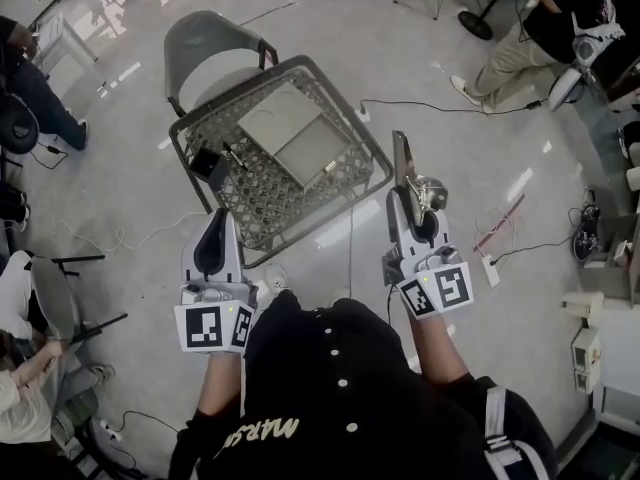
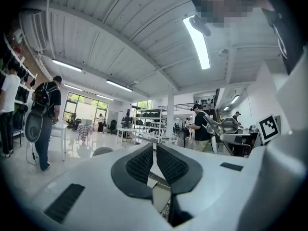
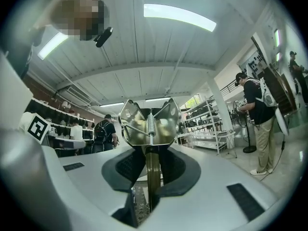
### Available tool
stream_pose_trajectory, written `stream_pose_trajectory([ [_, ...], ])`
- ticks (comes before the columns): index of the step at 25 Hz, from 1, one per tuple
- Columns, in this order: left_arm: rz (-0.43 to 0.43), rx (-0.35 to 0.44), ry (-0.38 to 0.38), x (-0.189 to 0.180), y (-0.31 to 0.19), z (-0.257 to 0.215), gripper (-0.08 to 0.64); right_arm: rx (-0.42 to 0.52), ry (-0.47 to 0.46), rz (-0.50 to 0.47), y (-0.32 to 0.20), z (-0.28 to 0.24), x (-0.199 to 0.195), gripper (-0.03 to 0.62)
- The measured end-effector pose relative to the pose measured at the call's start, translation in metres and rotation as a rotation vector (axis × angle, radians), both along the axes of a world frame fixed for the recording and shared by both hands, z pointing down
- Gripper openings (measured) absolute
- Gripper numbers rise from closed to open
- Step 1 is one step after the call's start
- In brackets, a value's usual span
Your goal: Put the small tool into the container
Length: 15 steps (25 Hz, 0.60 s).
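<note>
In the head view, the left gripper [image 1: 220, 218] is hovering at the near edge of the mesh table [image 1: 270, 204]. The right gripper [image 1: 400, 196] is holding the metal tool [image 1: 402, 160] just beside the table's right corner, and the container [image 1: 292, 130] is lying on the table's middle. In the left gripper view, its jaws are pressing together with nothing between them. In the right gripper view, the jaws are clamping the tool's [image 3: 149, 121] flat stem, its sprung head sticking out past them.
</note>
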<state>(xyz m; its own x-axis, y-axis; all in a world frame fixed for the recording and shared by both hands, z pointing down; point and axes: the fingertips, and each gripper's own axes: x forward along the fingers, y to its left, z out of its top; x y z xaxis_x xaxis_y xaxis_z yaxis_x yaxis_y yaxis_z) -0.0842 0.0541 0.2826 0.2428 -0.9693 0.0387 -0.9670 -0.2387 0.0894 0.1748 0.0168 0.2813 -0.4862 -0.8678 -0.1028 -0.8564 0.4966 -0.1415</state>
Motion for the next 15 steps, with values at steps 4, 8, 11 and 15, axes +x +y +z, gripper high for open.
stream_pose_trajectory([
  [4, 0.010, 0.007, 0.004, -0.016, -0.016, 0.000, 0.043, 0.004, 0.002, 0.010, -0.013, 0.000, -0.017, 0.091],
  [8, 0.017, 0.016, 0.012, -0.030, -0.028, -0.002, 0.043, 0.006, 0.008, 0.012, -0.023, -0.001, -0.034, 0.091],
  [11, 0.025, 0.018, 0.015, -0.042, -0.035, -0.001, 0.043, 0.011, 0.011, 0.021, -0.030, -0.002, -0.045, 0.091],
  [15, 0.046, 0.016, 0.019, -0.059, -0.044, 0.002, 0.043, 0.014, 0.015, 0.038, -0.035, -0.002, -0.062, 0.091],
])
